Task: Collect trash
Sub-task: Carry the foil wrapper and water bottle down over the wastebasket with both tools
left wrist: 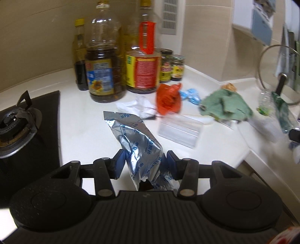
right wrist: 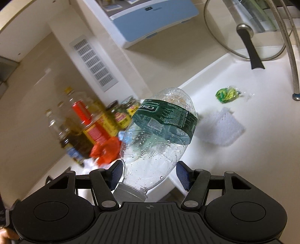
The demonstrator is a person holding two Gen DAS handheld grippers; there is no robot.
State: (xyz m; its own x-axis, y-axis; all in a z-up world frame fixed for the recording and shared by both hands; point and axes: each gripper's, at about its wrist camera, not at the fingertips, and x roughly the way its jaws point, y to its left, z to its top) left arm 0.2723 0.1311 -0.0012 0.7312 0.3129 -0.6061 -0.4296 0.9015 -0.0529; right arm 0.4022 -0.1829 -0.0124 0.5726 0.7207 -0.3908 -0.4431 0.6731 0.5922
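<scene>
Silver bag: the left gripper (left wrist: pixel 144 161) has the shiny silver foil bag (left wrist: pixel 138 142) between its two blue pads, jaws about half closed and squeezing it. The bag sticks out over the white counter (left wrist: pixel 78 120), near its front edge.
Bottle: the right gripper (right wrist: pixel 150 172) has the clear plastic bottle (right wrist: pixel 159 135) with a dark green label between its pads, jaws partly open and pressing its sides. The gray cap points back at the camera. The bottle is up in the air above the counter's front edge.
Other trash: a red plastic bag (left wrist: pixel 168 99), crumpled white paper (left wrist: pixel 136 108), a blue wrapper (left wrist: pixel 191 95), a green cloth-like lump (left wrist: pixel 225 107) and a clear flat sleeve (left wrist: pixel 180 129) lie in the middle of the counter. A small green and yellow wrapper (right wrist: pixel 226 94) lies further along, toward the glass lid.
Counter: white and smooth.
Back corner: big oil bottles (left wrist: pixel 105 62) and small jars (left wrist: pixel 171 67) stand by the tan wall.
Left side: a black gas stove (left wrist: pixel 16 123).
Right side: a glass pot lid (right wrist: pixel 243 32) leans on the wall.
Wall: a white vent grille (left wrist: pixel 169 16).
</scene>
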